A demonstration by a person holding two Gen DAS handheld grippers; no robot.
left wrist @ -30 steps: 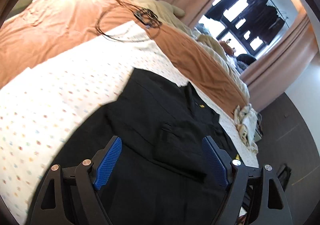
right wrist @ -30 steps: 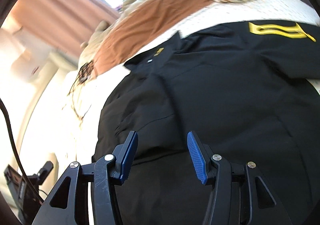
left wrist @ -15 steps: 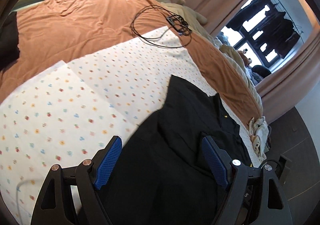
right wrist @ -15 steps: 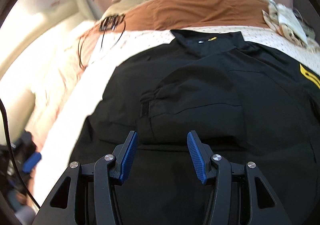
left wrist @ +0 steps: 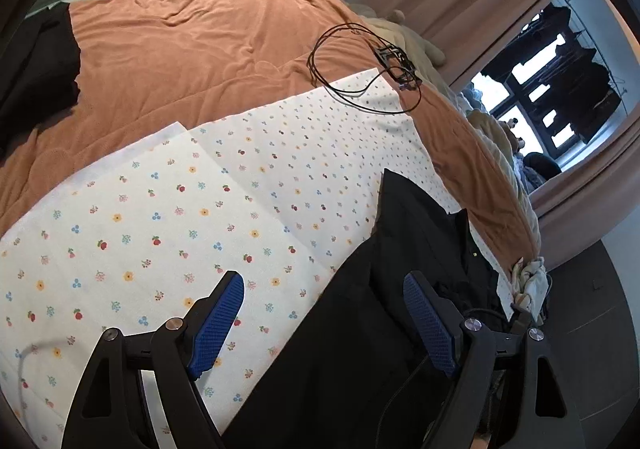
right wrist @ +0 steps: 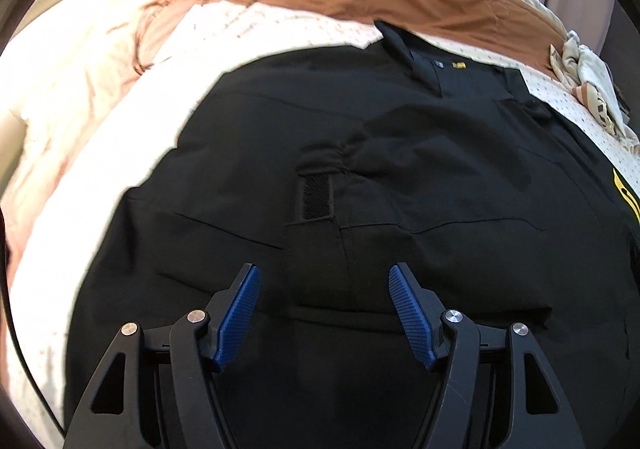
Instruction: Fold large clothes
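Note:
A large black jacket (right wrist: 400, 177) lies spread on a white flower-print sheet (left wrist: 168, 233) on the bed, collar at the far side, yellow stripes on its right sleeve (right wrist: 628, 193). In the left wrist view the black jacket (left wrist: 360, 337) fills the lower right, its left edge running under my left gripper (left wrist: 324, 321). That gripper is open wide above the jacket's edge and the sheet, with nothing between its pads. My right gripper (right wrist: 324, 309) hovers over the jacket's middle, just below a folded-in cuff with a hook-and-loop strip (right wrist: 318, 195). Its jaws are opening and nothing is between them.
An orange blanket (left wrist: 192, 49) covers the bed's far half. A black cable coil with a small device (left wrist: 372, 65) lies at the sheet's far edge. A crumpled pale cloth (right wrist: 588, 81) sits at the bed's right edge. A dark garment (left wrist: 36, 61) lies far left.
Both views have swung leftward across the bed; the left gripper now hangs over the jacket's left edge and the sheet. The right gripper has levelled over the jacket's middle and its jaws stand wider.

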